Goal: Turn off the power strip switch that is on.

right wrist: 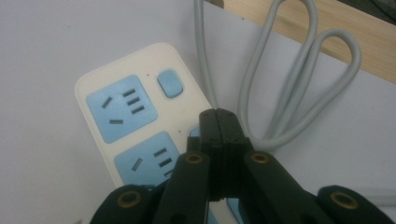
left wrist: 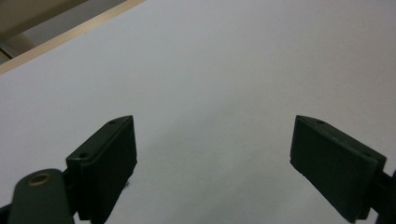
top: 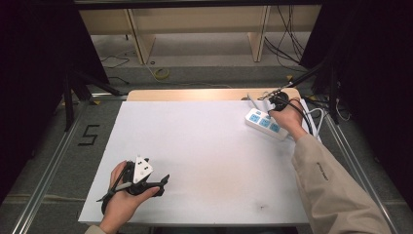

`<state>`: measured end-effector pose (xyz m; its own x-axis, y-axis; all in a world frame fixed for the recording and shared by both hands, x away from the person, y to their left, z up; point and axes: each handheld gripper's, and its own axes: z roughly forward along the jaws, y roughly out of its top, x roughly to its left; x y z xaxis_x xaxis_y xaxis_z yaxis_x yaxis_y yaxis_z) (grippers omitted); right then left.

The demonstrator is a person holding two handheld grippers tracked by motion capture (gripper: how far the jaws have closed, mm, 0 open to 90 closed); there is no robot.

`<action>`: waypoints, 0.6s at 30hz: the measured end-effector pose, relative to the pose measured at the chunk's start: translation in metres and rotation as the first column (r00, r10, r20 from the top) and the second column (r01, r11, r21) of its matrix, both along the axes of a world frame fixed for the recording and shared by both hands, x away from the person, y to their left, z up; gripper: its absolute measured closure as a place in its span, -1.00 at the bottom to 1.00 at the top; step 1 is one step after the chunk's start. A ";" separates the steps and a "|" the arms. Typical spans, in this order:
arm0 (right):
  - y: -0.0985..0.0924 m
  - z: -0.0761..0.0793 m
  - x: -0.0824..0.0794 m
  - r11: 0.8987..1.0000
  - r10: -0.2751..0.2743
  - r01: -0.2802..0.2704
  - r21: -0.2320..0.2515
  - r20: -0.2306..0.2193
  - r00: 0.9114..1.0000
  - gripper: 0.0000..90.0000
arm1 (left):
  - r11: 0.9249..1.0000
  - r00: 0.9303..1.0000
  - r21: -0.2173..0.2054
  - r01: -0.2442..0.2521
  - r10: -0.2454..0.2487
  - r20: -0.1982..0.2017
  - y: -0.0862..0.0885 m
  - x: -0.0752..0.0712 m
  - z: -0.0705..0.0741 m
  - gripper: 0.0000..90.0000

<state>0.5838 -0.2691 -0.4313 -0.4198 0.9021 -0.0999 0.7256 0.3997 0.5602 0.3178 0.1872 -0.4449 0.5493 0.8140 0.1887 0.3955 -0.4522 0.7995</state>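
White power strip (top: 265, 124) with blue socket faces and a blue switch (right wrist: 170, 83), lying flat, face up, at the far right corner of the white table (top: 195, 146); grey cable (right wrist: 299, 84) looped just beside it.

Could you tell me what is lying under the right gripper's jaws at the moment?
The white power strip with blue sockets lies under the shut right gripper; its grey cable loops beside it. The gripper covers the strip's nearer part.

Open white tabletop, with clutter only at the far right corner

The flat white table surface (top: 204, 146) lies bare across its left, middle and near parts; at the far right, the white power strip with blue sockets (top: 265, 124) and its looped grey cable (right wrist: 299, 93) block passage beside the right hand (top: 288, 117).
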 end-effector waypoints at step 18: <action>-0.006 0.012 -0.014 0.998 0.031 -0.033 0.045 0.036 0.999 1.00 | 1.000 1.000 -0.007 -0.008 0.008 0.004 -0.001 0.000 0.000 -0.69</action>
